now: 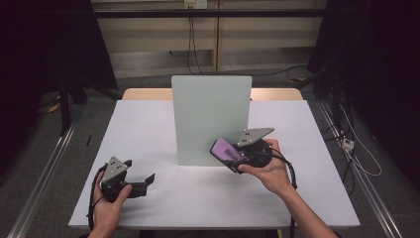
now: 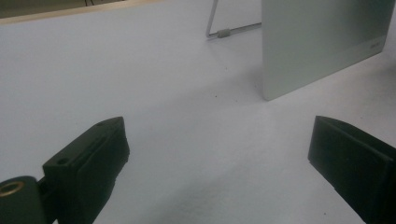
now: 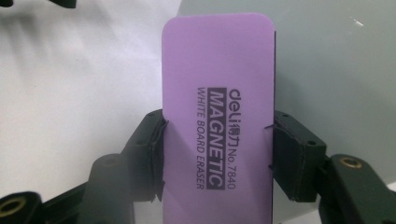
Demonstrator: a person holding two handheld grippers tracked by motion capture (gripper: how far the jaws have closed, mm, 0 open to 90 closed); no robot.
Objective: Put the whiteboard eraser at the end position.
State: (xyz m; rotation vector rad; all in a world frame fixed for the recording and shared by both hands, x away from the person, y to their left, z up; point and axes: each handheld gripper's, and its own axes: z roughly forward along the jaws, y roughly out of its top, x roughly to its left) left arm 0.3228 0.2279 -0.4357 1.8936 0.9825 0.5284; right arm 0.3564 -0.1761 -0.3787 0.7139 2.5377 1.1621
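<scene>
High view, left gripper (image 1: 143, 181): near the table's front-left edge, held low by the left hand (image 1: 111, 201); jaws point toward the middle of the table.
Left gripper state: jaws stand wide apart in the left gripper view (image 2: 217, 163), with bare table between them and nothing held.
Right gripper (image 1: 233, 157): right of the left one and a little farther from the person, held in the right hand (image 1: 270, 171); grey plate on top, jaws aimed at the lower right part of the board.
Right gripper state: clamped on the eraser (image 3: 219, 112); in the right gripper view (image 3: 218, 154) one pad presses on each long edge.
Eraser: purple, flat, rounded corners, with black print reading "MAGNETIC WHITE BOARD ERASER"; it sticks out ahead of the right jaws, its far end close to the board's face (image 1: 225, 151). Whether it touches the board I cannot tell.
Board (image 1: 211, 119): pale grey-green panel standing upright at mid-table, just ahead of the right gripper and well ahead and to the right of the left one; in the left gripper view (image 2: 322, 42) a wire stand (image 2: 224, 32) shows beside its near edge.
Table (image 1: 143, 129): white top, with a wooden strip past the far edge behind the board.
</scene>
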